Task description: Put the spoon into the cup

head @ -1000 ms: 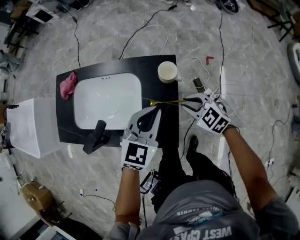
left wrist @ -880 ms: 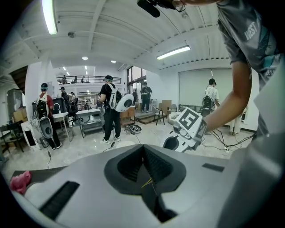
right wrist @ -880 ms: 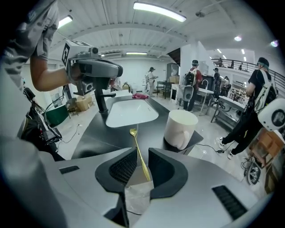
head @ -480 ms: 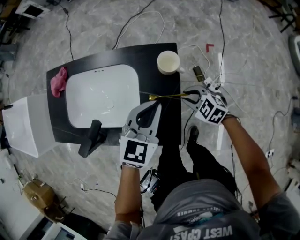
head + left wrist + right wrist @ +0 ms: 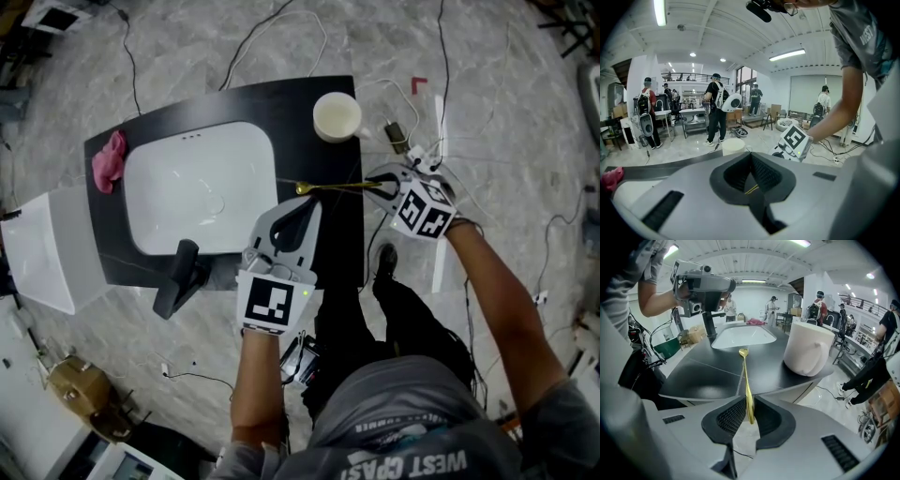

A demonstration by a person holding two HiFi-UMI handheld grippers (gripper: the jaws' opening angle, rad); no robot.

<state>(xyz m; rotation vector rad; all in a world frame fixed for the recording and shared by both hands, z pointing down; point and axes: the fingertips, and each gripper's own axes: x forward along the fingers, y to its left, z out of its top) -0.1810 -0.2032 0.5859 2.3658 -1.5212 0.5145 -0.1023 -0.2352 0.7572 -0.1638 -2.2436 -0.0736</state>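
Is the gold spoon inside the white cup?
No, the spoon is held in the right gripper, pointing out over the black countertop beside the cup.

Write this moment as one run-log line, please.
right gripper: shut on spoon handle | left gripper: shut, empty | cup: upright, spoon not yet inside

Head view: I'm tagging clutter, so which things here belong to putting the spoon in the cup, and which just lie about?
Job: spoon; cup; right tongs, shut on the spoon's handle.
Lying about: pink cloth; sink; faucet; white box; left tongs, shut and empty.
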